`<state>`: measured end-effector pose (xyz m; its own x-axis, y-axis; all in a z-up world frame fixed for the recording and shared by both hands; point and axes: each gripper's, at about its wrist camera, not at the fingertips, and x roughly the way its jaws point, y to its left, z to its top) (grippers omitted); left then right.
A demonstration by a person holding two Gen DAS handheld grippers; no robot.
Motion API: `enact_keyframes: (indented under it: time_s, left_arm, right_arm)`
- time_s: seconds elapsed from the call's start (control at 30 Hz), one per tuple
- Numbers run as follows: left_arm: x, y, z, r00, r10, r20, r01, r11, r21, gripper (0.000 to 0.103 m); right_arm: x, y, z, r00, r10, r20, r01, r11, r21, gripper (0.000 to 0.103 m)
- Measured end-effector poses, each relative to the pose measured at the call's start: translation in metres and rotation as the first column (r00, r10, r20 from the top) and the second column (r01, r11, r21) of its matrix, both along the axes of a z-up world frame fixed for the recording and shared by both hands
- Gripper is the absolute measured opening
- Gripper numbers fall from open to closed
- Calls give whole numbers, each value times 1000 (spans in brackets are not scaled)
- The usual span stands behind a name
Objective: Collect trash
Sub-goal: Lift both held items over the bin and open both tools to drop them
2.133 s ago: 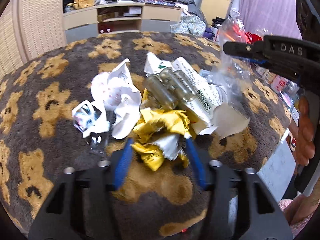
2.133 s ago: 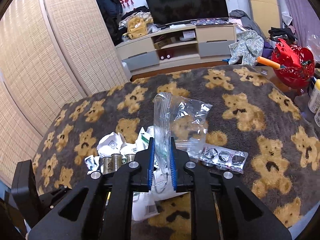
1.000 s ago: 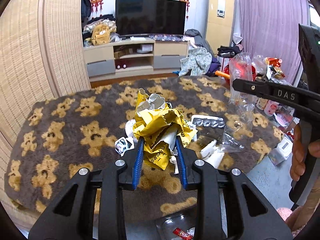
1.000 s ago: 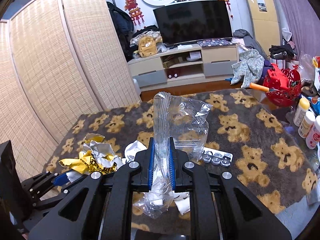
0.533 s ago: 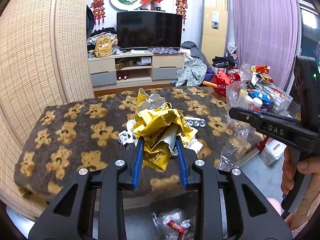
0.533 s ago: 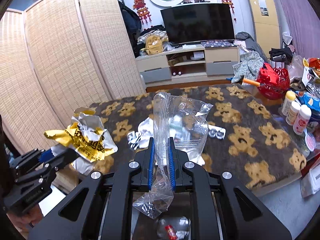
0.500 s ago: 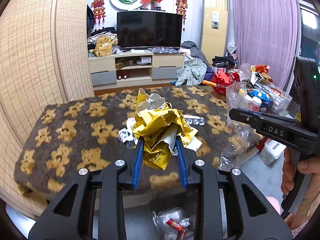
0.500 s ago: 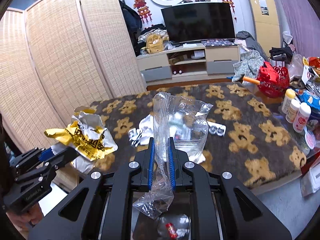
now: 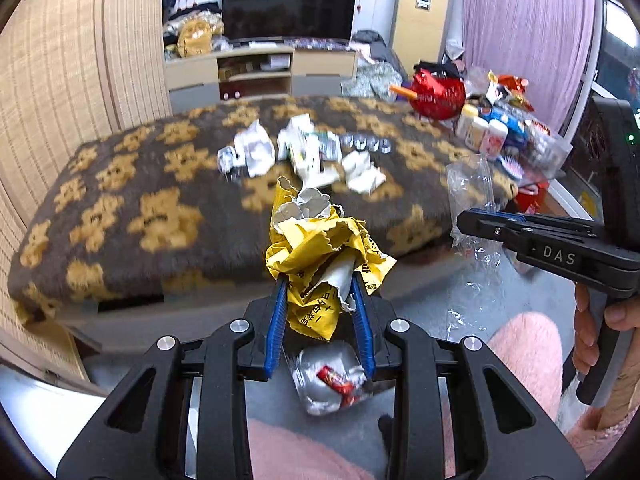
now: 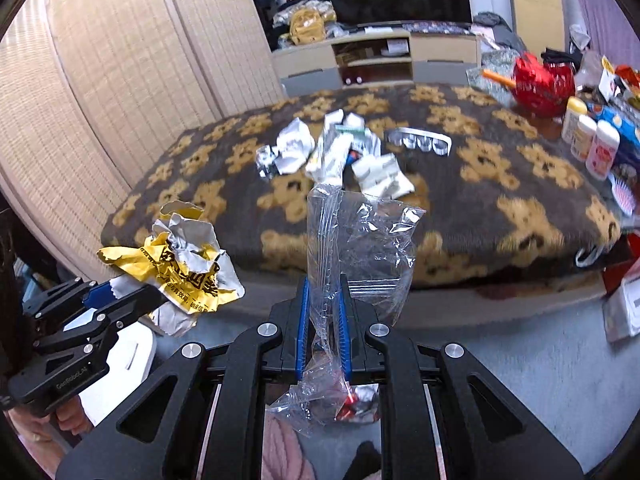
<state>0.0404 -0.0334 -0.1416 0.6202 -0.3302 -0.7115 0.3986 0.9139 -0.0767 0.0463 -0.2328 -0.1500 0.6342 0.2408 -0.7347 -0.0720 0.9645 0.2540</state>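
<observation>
Carrying: two pieces of trash, both lifted clear of the tabletop (image 9: 120, 184), over the floor.
Left gripper (image 9: 320, 312): clenched on crumpled yellow wrapper (image 9: 320, 256); wrapper stands up out of the jaws toward 12 o'clock, torn silver lining showing on top.
Right gripper (image 10: 324, 312): clamped tight on clear plastic bag (image 10: 360, 248); bag pinched along one folded edge, most of it flaring loose toward 1 o'clock, a tail hanging below the jaws.
Drop target: clear bin bag (image 9: 332, 376) on the floor, at 6 o'clock just under the left gripper, holding a red wrapper already; mouth looks small and slumped.
Remaining trash: white paper scraps (image 10: 296, 144), blister pack (image 10: 420, 140), small cartons, grouped mid-tabletop at 12 o'clock.
Risk 1: yellow wrapper is light and wide; released off-centre, likely to land beside the bin bag.
Risk 2: plastic bag is flimsy and may cling to the blue pads after release, or drift sideways while falling.
Risk 3: grippers near each other over one small target; possible collision if both lower together.
Risk 4: pink slipper (image 9: 528, 344) at 4 o'clock close to the target; stray pieces may end up against it.
</observation>
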Motion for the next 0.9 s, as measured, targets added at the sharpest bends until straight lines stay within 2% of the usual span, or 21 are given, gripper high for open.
enact_keyframes:
  time_s: [0.2, 0.4, 0.63, 0.9]
  left_arm:
    - [-3, -1, -39, 997, -14, -78, 14, 1000, -1, 29]
    - [3, -7, -85, 983, -31, -180, 34, 999, 11, 29]
    - [20, -19, -133, 958, -43, -284, 50, 999, 19, 29]
    - [46, -31, -185, 912, -29, -409, 57, 997, 57, 29]
  right_arm:
    - [-4, 8, -39, 996, 8, -84, -7, 1000, 5, 15]
    - [1, 12, -82, 983, 9, -181, -4, 1000, 27, 17]
    - [12, 7, -125, 961, 3, -276, 15, 998, 66, 17]
    - [36, 9, -168, 926, 16, -376, 23, 995, 98, 17]
